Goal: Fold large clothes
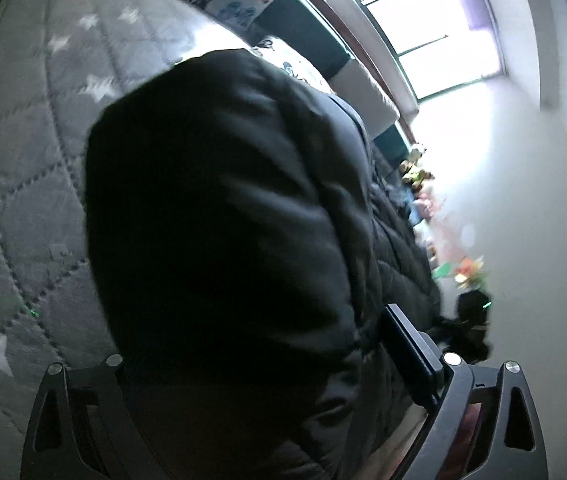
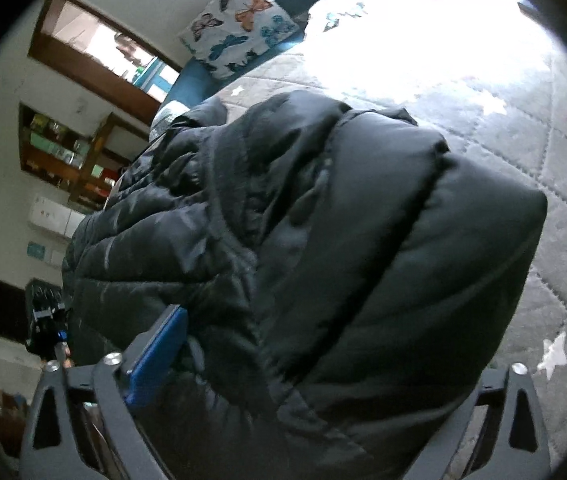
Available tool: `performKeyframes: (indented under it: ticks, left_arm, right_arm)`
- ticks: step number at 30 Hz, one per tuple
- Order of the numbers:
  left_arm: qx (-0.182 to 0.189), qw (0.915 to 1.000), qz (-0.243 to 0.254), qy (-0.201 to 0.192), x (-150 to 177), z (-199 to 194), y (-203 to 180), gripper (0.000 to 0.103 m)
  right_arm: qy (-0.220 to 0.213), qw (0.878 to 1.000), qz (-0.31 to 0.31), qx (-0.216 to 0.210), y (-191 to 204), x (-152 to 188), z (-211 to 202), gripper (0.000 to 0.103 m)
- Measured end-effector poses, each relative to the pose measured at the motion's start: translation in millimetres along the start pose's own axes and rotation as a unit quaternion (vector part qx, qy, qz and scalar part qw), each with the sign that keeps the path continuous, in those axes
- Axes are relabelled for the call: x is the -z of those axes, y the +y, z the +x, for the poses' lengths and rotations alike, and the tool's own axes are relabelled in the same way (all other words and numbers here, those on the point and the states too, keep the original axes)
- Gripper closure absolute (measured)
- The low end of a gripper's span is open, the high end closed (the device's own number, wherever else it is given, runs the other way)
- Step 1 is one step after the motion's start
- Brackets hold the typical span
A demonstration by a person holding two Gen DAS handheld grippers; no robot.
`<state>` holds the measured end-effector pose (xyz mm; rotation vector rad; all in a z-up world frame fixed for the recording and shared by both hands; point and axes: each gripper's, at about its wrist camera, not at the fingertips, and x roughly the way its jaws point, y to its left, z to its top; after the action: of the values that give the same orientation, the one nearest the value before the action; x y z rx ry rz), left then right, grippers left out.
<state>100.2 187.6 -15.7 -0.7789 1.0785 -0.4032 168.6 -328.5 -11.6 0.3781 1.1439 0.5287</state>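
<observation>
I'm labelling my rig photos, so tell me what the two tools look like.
Both are black frames with triangular cut-outs and silver round screws. The left tool has a black flat finger pad; its other finger is hidden behind the jacket. The right tool has a blue flat pad. No cables, sleeves or markings show clearly.

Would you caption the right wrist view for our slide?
Black puffer jacket bulging between the right gripper's wide jaws on a star-quilted bed.
</observation>
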Motion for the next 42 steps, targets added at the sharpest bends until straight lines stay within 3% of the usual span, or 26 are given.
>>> performKeyframes:
  ticks: [4,10,15,18,20,24,28,33,42]
  left_arm:
    - [-0.009,0.9999,0.003,0.011,-4.1,7.5,1.8,0.006]
    - [-0.019,0.9995,-0.007,0.024,-5.8,4.6,1.2,0.003]
    - [-0.025,0.9996,-0.002,0.015,-4.6,6.2,-4.6,0.008]
    - [-0.034,0.9993,0.012,0.006,3.9,1.5,-16.6,0.017]
    - [-0.046,0.9986,0.025,0.003,8.1,-1.7,-25.9,0.024]
    - [-0.067,0.9961,0.057,0.01,16.0,-5.3,-43.3,0.028]
    - [-0.073,0.9954,0.06,0.016,18.5,-5.0,-46.1,0.028]
    - [-0.079,0.9954,0.05,0.023,-0.3,-3.9,-38.9,0.024]
    - [-0.074,0.9961,0.03,0.037,-2.2,-10.8,-18.2,0.011]
  right_arm:
    - [0.008,1.0,-0.019,-0.002,1.7,0.9,-2.7,0.004]
    - [0.009,0.999,-0.006,-0.034,-13.4,-2.2,5.6,0.0]
    - [0.003,1.0,-0.01,-0.026,-4.4,1.4,3.1,0.0]
    - [-0.013,0.999,-0.031,-0.005,9.0,8.9,-8.9,0.019]
    - [-0.022,0.999,-0.04,0.005,17.2,13.0,-17.9,0.037]
    - [-0.021,0.996,-0.074,0.046,38.5,33.1,-29.2,0.044]
    - [-0.022,0.994,-0.086,0.065,44.1,45.3,-32.5,0.044]
    - [-0.02,0.994,-0.083,0.061,40.7,36.8,-25.8,0.041]
    - [-0.009,0.999,-0.048,-0.006,13.7,32.6,-18.3,0.017]
